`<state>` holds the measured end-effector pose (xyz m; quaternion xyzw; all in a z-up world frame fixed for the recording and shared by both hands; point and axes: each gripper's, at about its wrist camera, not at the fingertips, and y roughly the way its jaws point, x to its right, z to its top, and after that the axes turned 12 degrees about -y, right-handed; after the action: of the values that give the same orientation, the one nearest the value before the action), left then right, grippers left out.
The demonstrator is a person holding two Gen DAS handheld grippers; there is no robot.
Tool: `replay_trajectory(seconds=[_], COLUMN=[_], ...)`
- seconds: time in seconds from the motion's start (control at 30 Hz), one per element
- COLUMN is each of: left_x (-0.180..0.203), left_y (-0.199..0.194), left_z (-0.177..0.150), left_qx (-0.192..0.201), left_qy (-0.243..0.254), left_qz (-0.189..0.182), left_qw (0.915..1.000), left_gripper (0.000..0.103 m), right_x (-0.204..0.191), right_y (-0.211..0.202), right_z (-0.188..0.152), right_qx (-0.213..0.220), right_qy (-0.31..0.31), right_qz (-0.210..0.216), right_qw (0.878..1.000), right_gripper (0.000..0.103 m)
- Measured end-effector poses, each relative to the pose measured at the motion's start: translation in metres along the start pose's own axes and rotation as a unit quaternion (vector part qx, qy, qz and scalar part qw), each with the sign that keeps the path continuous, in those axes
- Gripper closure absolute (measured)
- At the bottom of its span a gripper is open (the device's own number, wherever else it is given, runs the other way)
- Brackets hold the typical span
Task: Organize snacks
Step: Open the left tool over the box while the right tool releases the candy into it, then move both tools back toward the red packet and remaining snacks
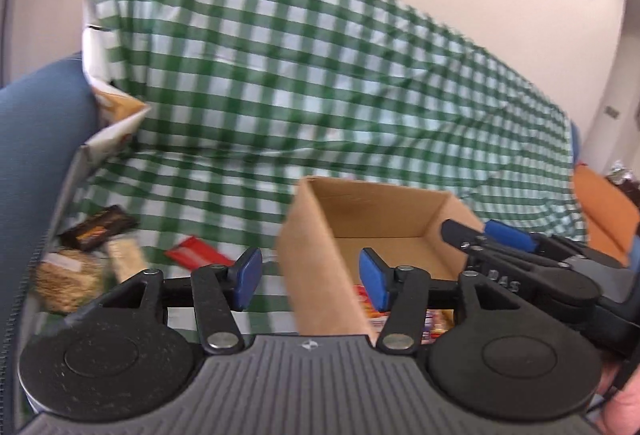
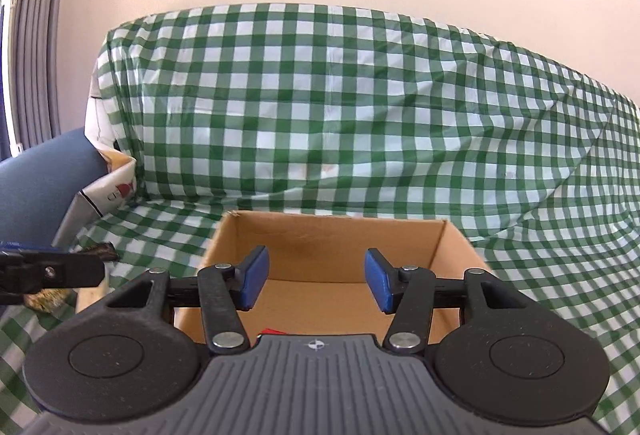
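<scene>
Several loose snacks lie at far left on the checked cloth [image 1: 360,95]: a dark bar [image 1: 98,227], a pale pack [image 1: 126,259] under it, a grainy bag [image 1: 66,281] and, nearer the middle, a red packet [image 1: 198,255]. My left hand-held gripper [image 1: 312,277] hangs released and empty, straddling the near-left wall of the box [image 1: 320,275]; I judge I'm between picks, so the next move calls for swinging left and down to the red packet, the nearest one, and closing flat on it. The box sits mid-cloth, open-topped; in the left view some bright wrappers [image 1: 400,315] show low inside it, though blur hides what they are, and the right view shows only a red sliver at its near edge. My right hand-held gripper [image 2: 316,281] is released too, holding nothing, poised over the box mouth. At far right, only cloth.
</scene>
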<state>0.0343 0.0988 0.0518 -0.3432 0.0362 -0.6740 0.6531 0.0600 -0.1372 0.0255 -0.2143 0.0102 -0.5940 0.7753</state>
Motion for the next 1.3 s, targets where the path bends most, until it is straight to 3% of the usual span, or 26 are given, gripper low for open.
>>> replay_trajectory(seconds=[0.13, 0.4, 0.43, 0.57, 0.63, 0.77, 0.87, 1.0, 1.1, 1.2, 1.3], left_x=[-0.011, -0.026, -0.030, -0.054, -0.064, -0.082, -0.097, -0.125, -0.151, -0.178, -0.193], left_y=[0.003, 0.015, 0.015, 0.021, 0.020, 0.022, 0.025, 0.021, 0.014, 0.011, 0.012], left_z=[0.005, 0.011, 0.010, 0.013, 0.018, 0.021, 0.024, 0.026, 0.026, 0.022, 0.019], left_qx=[-0.003, 0.015, 0.023, 0.029, 0.046, 0.050, 0.051, 0.058, 0.065, 0.060, 0.049], left_qy=[-0.027, -0.058, -0.057, -0.111, -0.130, -0.175, -0.206, -0.258, -0.312, -0.370, -0.402], left_qz=[0.022, 0.063, 0.067, 0.088, 0.092, 0.105, 0.119, 0.144, 0.170, 0.185, 0.188], left_qw=[0.9994, 0.9962, 0.9959, 0.9895, 0.9862, 0.9776, 0.9699, 0.9537, 0.9323, 0.9086, 0.8948], left_gripper=[0.031, 0.032, 0.035, 0.070, 0.081, 0.083, 0.083, 0.083, 0.083, 0.082, 0.079], right_x=[-0.013, -0.026, -0.026, -0.029, -0.032, -0.047, -0.067, -0.102, -0.126, -0.149, -0.163], right_y=[-0.001, 0.000, 0.001, 0.003, 0.004, 0.007, 0.010, 0.018, 0.028, 0.055, 0.087], right_z=[0.003, 0.009, 0.010, 0.011, 0.013, 0.016, 0.018, 0.021, 0.021, 0.019, 0.015], right_qx=[0.005, 0.015, 0.015, 0.014, 0.017, 0.030, 0.037, 0.034, 0.019, -0.021, -0.067], right_qy=[-0.003, -0.028, -0.029, -0.033, -0.034, -0.038, -0.047, -0.057, -0.054, -0.054, -0.034], right_qz=[0.007, 0.016, 0.017, 0.022, 0.031, 0.057, 0.079, 0.103, 0.116, 0.122, 0.100], right_qw=[1.000, 0.999, 0.999, 0.999, 0.999, 0.997, 0.995, 0.993, 0.992, 0.991, 0.992], right_gripper=[0.048, 0.048, 0.048, 0.048, 0.049, 0.066, 0.070, 0.070, 0.070, 0.070, 0.070])
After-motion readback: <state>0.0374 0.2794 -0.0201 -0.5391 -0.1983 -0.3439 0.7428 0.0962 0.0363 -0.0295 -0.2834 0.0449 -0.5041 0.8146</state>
